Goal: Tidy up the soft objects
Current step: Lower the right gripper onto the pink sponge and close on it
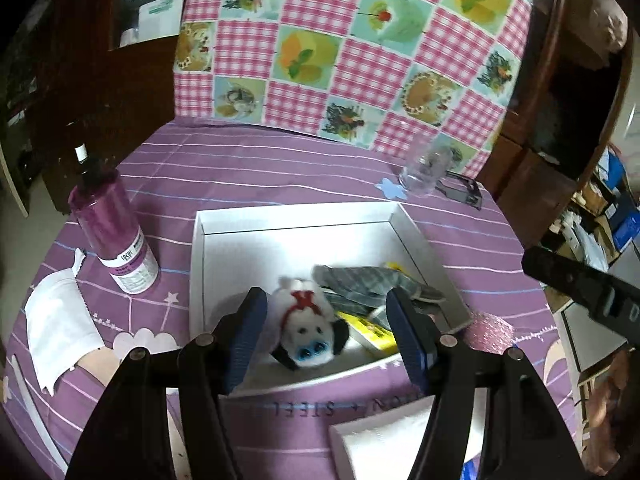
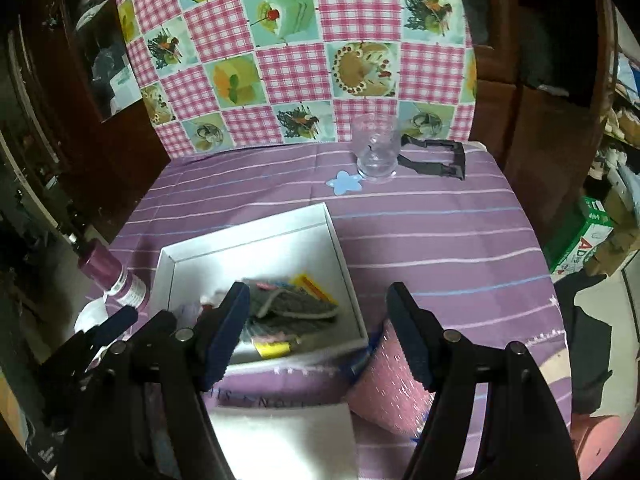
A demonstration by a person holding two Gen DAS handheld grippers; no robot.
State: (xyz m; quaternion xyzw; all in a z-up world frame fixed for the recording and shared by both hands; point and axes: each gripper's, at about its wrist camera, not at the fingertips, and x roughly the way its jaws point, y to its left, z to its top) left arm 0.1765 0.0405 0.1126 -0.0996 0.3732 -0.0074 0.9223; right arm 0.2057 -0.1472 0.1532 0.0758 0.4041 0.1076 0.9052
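Observation:
A white box (image 1: 296, 216) sits on the purple striped cloth. Inside lie a white plush animal (image 1: 306, 322) with a red bow and blue snout, a grey plaid cloth (image 1: 372, 282) and a yellow packet (image 1: 374, 332). My left gripper (image 1: 326, 334) is open, its jaws wide on either side of the plush, just above the box's near edge. My right gripper (image 2: 320, 336) is open and empty, over the box's right corner (image 2: 340, 248). A pink sparkly soft item (image 2: 394, 392) lies on the cloth under its right finger; it also shows in the left wrist view (image 1: 490, 330).
A purple bottle (image 1: 112, 228) stands left of the box, with a white tissue (image 1: 60, 324) beside it. A clear glass (image 2: 376, 150), a blue star cutout (image 2: 344, 182) and a black buckle (image 2: 440, 156) sit at the back. A white pad (image 2: 280, 436) lies near me. A checked cloth (image 2: 296, 52) hangs behind.

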